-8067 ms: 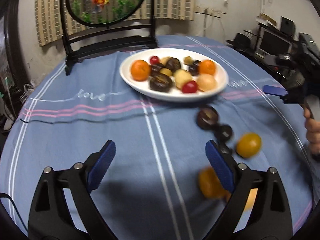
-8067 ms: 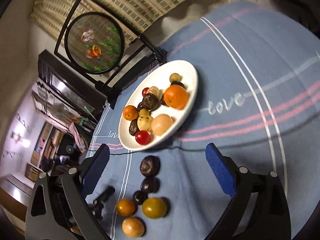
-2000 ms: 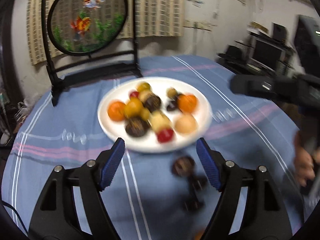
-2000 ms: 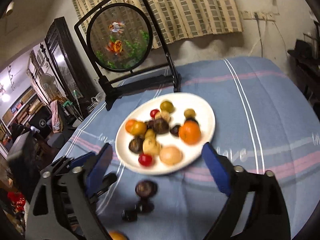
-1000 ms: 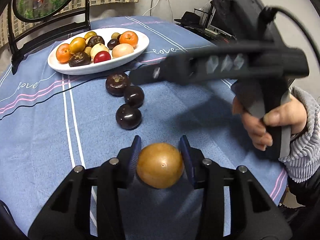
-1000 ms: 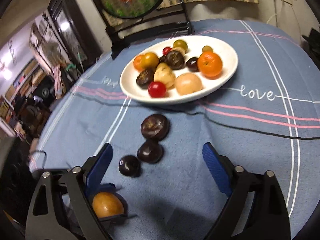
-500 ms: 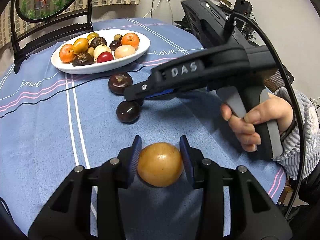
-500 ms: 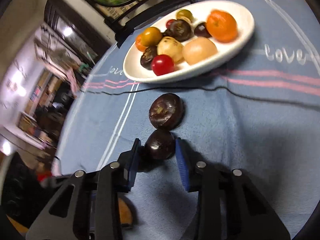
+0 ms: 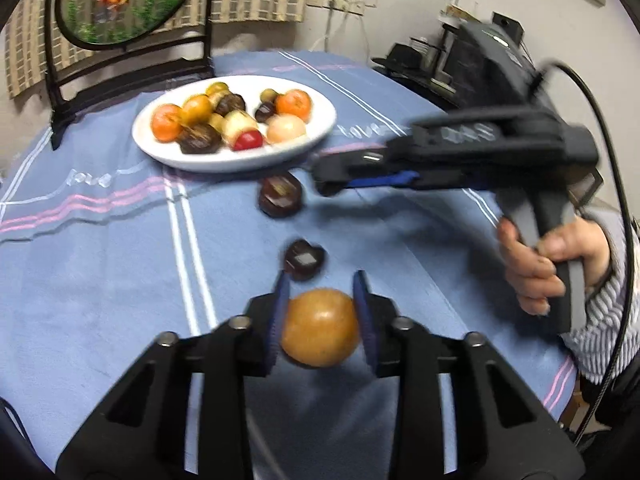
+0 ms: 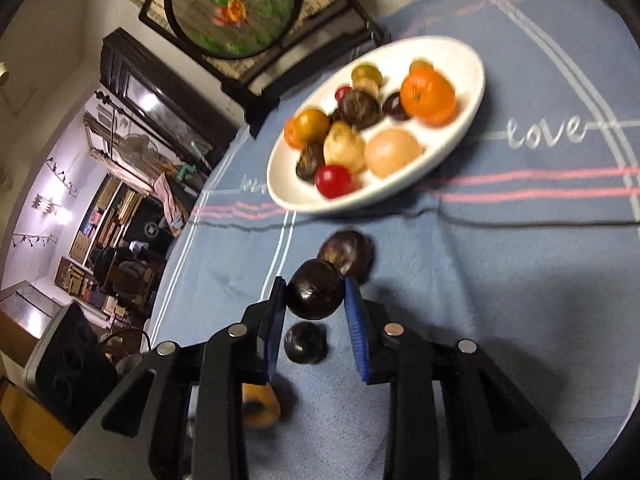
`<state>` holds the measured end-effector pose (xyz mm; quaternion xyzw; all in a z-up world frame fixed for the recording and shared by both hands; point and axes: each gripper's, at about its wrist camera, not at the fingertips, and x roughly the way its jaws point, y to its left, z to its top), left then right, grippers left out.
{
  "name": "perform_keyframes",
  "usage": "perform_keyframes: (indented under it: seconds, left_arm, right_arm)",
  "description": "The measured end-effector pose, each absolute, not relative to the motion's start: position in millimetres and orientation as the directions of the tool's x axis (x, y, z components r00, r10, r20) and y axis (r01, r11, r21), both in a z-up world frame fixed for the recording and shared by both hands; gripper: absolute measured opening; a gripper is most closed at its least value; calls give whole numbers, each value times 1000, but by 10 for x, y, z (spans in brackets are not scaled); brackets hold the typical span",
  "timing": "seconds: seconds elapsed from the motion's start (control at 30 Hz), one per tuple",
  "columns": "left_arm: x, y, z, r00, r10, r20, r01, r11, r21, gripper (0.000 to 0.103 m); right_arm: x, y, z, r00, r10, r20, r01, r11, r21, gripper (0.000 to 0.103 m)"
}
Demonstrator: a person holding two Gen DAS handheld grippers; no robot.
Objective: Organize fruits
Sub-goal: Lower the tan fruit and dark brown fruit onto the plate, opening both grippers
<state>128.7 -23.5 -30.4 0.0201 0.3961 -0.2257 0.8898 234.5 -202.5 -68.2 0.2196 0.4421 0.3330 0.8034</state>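
1. Left tool is clamped on a golden-brown fruit, raised over the tabletop.
2. Right tool is clamped on a dark round fruit.
3. Beyond, a white plate is seen heaped with fruits.

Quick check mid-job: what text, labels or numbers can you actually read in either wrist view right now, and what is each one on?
"love": stitched in white on the blue tablecloth, right of the white plate in the right wrist view.
"love": a second one left of the plate, blurred in both views.
Light lettering on the side of the right hand-held gripper: too blurred to read.
No numbers or brand names legible.
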Motion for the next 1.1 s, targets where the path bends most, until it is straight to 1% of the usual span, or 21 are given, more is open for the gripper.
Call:
perform_keyframes:
  seconds: [0.07,0.17,0.23,0.27,0.3,0.33,0.37,0.5,0.57,0.6,0.63,0.7,0.8,0.83,0.87,0.93,1.03,1.1]
  left_arm:
    - [1469,-127,-186,599,-374,-708,391,908,-149,13]
    - [1691,-41,-119,571,-384,-725,394,904,-168,13]
    - [1626,-53,-134,560,-387,-733,416,896,-156,15]
    - [1554,-62,-144,566,-383,-730,430,892,-135,24]
    - [1453,-67,-160,570,-381,-727,440,890,-121,47]
    - [1390,-72,-174,574,-383,-724,444,888,-118,60]
    - [1318,-88,-188,581,-385,-717,450,886,-111,67]
    - [1155,-271,-257,571,-417,-707,495,862,-108,69]
    - [1158,-368,-327,558,-408,-722,508,857,-92,68]
    - [1170,-413,-382,550,-393,-737,508,858,-79,64]
    - [1179,-427,-427,549,-376,-746,501,863,-66,63]
    - [1186,-398,-465,558,-354,-750,483,874,-53,59]
    - [1232,-328,-523,547,-349,-761,461,884,-74,59]
    - [1262,-322,-567,542,-336,-770,454,889,-69,59]
    - [1307,-318,-615,515,-339,-787,450,889,-88,59]
    - [1333,-288,-601,514,-351,-783,440,891,-110,47]
    - [1357,-260,-599,511,-365,-779,436,891,-131,45]
    - [1368,-263,-601,522,-354,-776,437,892,-114,44]
  right_arm:
    - [2382,-2099,-603,408,730,-549,-339,679,651,30]
    - [2466,-2170,-530,422,729,-539,-339,679,652,30]
    - [2472,-2185,-541,419,729,-541,-339,679,652,30]
    - [2475,-2184,-567,414,731,-542,-343,677,651,30]
    - [2499,-2175,-582,406,734,-544,-342,674,655,30]
    - [2528,-2163,-632,392,737,-551,-332,672,662,30]
    - [2547,-2139,-660,382,738,-556,-324,671,667,30]
    - [2530,-2129,-654,381,738,-558,-325,671,666,30]
    - [2504,-2141,-626,390,737,-552,-328,672,664,30]
    - [2496,-2149,-618,393,739,-547,-329,669,667,30]
    - [2499,-2147,-616,395,739,-546,-328,668,668,30]
    - [2498,-2151,-622,396,739,-545,-327,668,669,30]
    - [2500,-2140,-631,389,742,-545,-331,665,670,30]
    - [2499,-2135,-628,388,744,-544,-333,664,669,30]
    - [2492,-2135,-621,389,744,-542,-336,663,669,30]
    - [2488,-2142,-604,393,746,-538,-340,661,669,30]
    - [2489,-2153,-598,395,747,-535,-339,660,671,30]
    - [2489,-2154,-597,396,747,-533,-338,659,672,30]
